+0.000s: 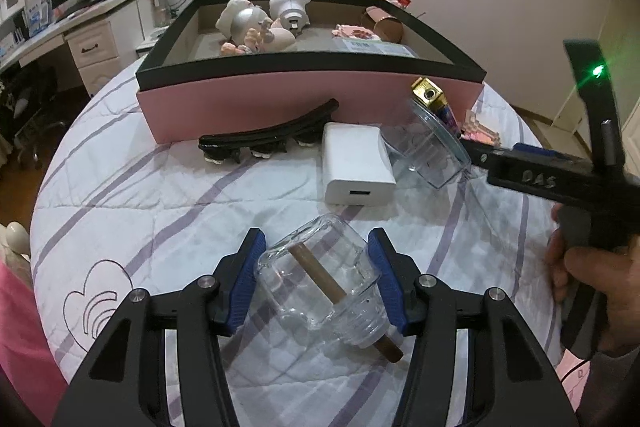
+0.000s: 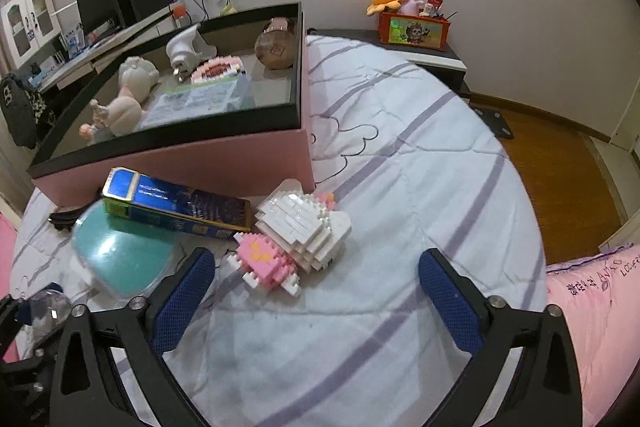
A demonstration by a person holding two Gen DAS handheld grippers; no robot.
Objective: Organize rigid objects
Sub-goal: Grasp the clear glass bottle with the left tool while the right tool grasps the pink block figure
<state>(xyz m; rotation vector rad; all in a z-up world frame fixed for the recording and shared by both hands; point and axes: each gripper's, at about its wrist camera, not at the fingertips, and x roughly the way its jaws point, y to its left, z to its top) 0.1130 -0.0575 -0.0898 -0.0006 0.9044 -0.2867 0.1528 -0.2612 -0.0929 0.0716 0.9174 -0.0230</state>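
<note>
On the bed I count one pink box [image 1: 280,107], one white charger [image 1: 356,163] beside it, one black hair clip [image 1: 268,135], two clear containers: a glass jar [image 1: 320,279] nearest, a plastic tub [image 1: 428,155] further right; one brick figure [image 2: 296,235], one blue carton [image 2: 176,203].

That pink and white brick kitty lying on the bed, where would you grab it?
Probably across the white block head, its widest, most solid part, coming down from above with a finger on each flat side. The brick kitty lies on its side, and the pink body looks thin and knobbly. The right gripper is open just short of it.
</note>
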